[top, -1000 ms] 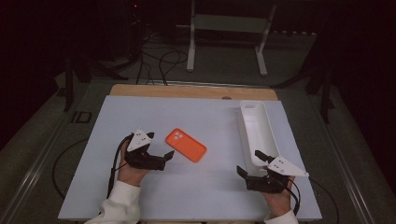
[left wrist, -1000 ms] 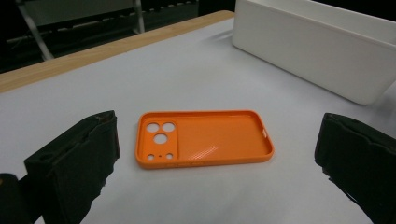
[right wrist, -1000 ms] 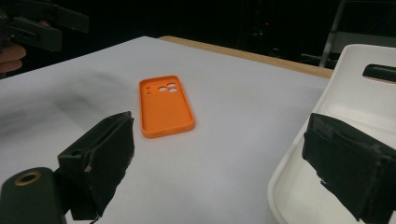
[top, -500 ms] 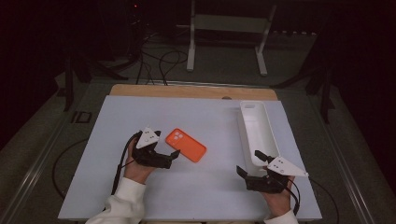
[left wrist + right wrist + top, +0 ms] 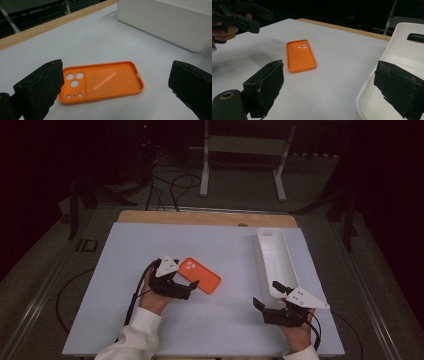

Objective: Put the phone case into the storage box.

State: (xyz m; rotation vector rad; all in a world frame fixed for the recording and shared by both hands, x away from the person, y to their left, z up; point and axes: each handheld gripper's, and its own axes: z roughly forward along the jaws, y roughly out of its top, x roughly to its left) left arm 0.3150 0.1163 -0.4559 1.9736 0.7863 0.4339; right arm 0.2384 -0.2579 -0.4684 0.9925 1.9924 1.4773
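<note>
Ease the spread-jawed left gripper (image 5: 192, 287) down squarely over the orange phone case (image 5: 200, 275) lying open-side up mid-table (image 5: 220, 250), pinching across its long raised edges, keeping the idle, likewise spread right gripper (image 5: 266, 296) beside the white tray (image 5: 276, 255).

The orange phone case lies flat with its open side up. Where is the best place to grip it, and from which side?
Probably across its raised long rims, near the camera-hole end. The orange phone case lies flat, so only the thin walls offer an edge to pinch. The open left gripper already faces that end, so coming in low from the person's left side seems simplest, one jaw outside each long wall.
</note>
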